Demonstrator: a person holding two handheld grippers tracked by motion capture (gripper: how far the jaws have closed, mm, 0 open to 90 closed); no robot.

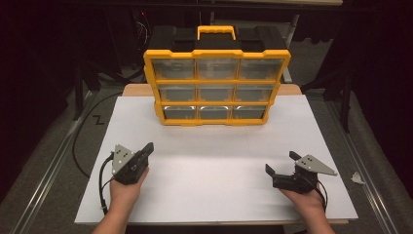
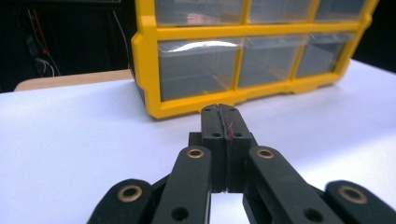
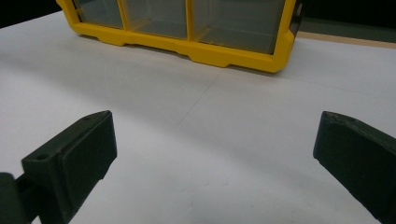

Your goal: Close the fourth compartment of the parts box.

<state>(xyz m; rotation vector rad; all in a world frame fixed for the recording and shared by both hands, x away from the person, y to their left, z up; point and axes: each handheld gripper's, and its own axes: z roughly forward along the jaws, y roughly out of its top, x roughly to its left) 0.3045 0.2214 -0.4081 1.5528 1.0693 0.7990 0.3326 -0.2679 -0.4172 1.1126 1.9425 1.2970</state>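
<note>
A yellow drawer organizer point(image 1: 216, 87) stands upright at the tabletop's point(image 1: 204, 175) far edge, drawers facing the person. Left hand-held gripper point(image 1: 147, 148) pressed closed, right hand-held gripper point(image 1: 281, 163) spread wide, both empty, seemingly poised.

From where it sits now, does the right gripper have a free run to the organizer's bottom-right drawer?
Probably yes. The right gripper is open and holds nothing, and bare white table lies between it and the yellow organizer, whose bottom-right drawer faces it unobstructed.
</note>
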